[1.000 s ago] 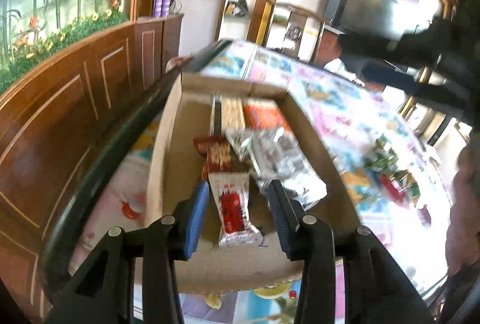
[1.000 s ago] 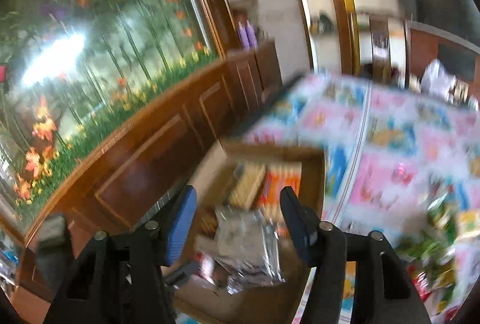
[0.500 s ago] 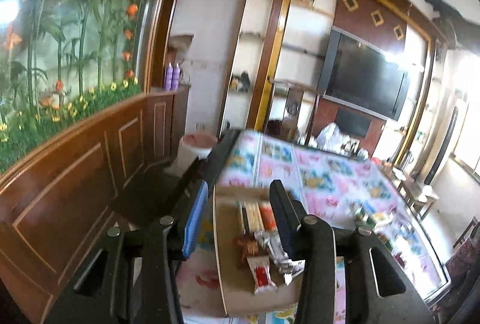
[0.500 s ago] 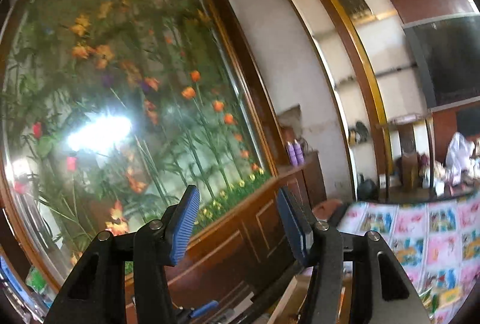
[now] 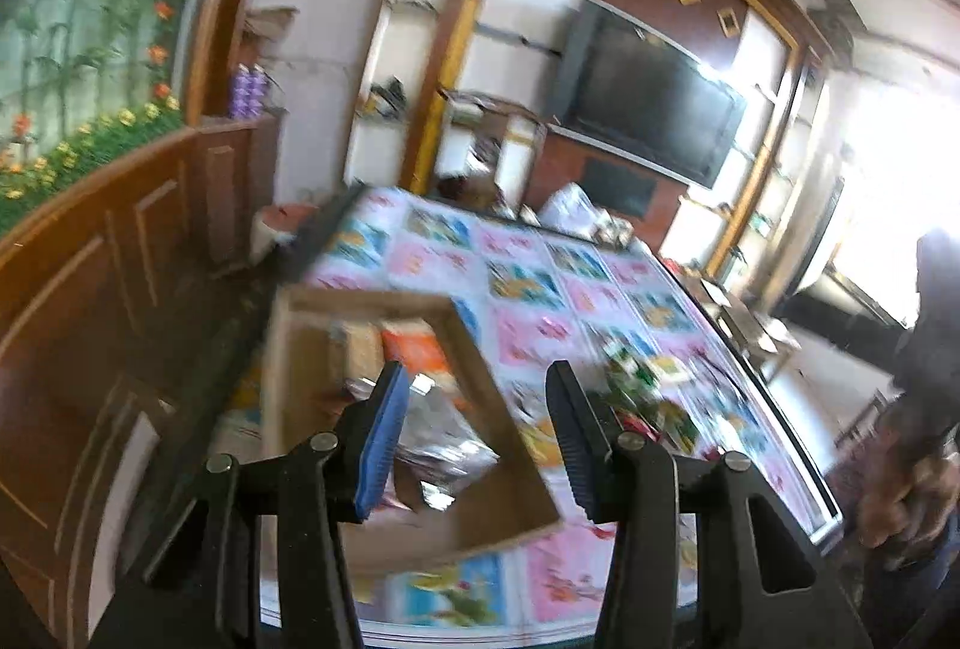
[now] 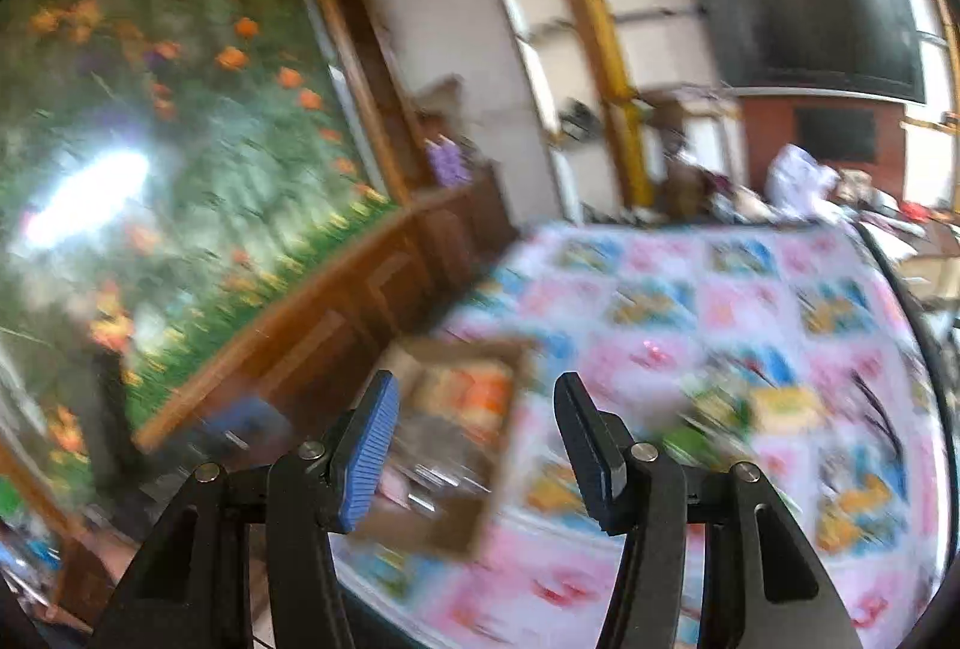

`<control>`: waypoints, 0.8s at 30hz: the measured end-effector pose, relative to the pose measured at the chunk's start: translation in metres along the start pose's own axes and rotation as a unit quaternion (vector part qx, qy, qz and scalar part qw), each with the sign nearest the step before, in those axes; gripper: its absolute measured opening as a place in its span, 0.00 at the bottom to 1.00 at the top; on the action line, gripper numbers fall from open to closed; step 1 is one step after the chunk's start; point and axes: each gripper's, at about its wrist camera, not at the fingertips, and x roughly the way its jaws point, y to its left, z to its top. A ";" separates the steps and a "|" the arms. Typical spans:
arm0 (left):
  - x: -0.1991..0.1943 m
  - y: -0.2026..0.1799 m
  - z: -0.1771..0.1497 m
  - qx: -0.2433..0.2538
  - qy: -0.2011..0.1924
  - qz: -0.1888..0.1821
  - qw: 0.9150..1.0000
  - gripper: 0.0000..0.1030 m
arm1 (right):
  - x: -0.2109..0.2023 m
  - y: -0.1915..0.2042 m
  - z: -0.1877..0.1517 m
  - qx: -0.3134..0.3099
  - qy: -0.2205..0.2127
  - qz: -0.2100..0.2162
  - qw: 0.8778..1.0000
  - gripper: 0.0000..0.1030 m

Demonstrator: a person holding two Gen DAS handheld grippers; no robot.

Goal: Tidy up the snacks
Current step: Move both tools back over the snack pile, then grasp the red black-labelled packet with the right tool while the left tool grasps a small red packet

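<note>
A shallow cardboard box sits at the left end of a table covered with a pink and blue patterned cloth. It holds an orange packet, silvery packets and other snacks. Loose green and red snacks lie on the cloth to the right of it. My left gripper hangs above the box's near right corner; its jaws are opening, with nothing between them. In the blurred right wrist view, my right gripper is open and empty above the box, with loose snacks to the right.
A wooden panelled wall with a flower mural runs close along the table's left side. A television and shelves stand beyond the far end. A person's hand shows at the right edge. Clutter and a white bag lie past the table.
My left gripper has let go of a red and white packet in the box and risen back from it. The right wrist view swung up to the mural, then down to the table.
</note>
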 end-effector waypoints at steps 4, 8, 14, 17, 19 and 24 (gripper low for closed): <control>0.037 -0.035 -0.017 0.015 0.047 -0.019 0.999 0.45 | -0.003 -0.065 -0.029 0.016 0.022 -0.047 0.999 0.57; 0.072 -0.069 -0.031 0.034 0.092 -0.027 0.995 0.45 | 0.000 -0.123 -0.053 0.034 0.046 -0.072 0.996 0.57; 0.131 -0.100 -0.045 0.043 0.159 -0.027 0.986 0.45 | 0.030 -0.184 -0.084 0.068 0.108 -0.086 0.988 0.57; 0.158 -0.112 -0.051 0.042 0.188 -0.027 0.981 0.45 | 0.041 -0.200 -0.096 0.078 0.129 -0.072 0.986 0.56; 0.174 -0.119 -0.055 0.045 0.205 -0.023 0.977 0.45 | 0.047 -0.205 -0.097 0.074 0.138 -0.068 0.985 0.56; 0.208 -0.137 -0.058 0.050 0.231 -0.025 0.971 0.45 | 0.063 -0.208 -0.099 0.052 0.166 -0.095 0.980 0.56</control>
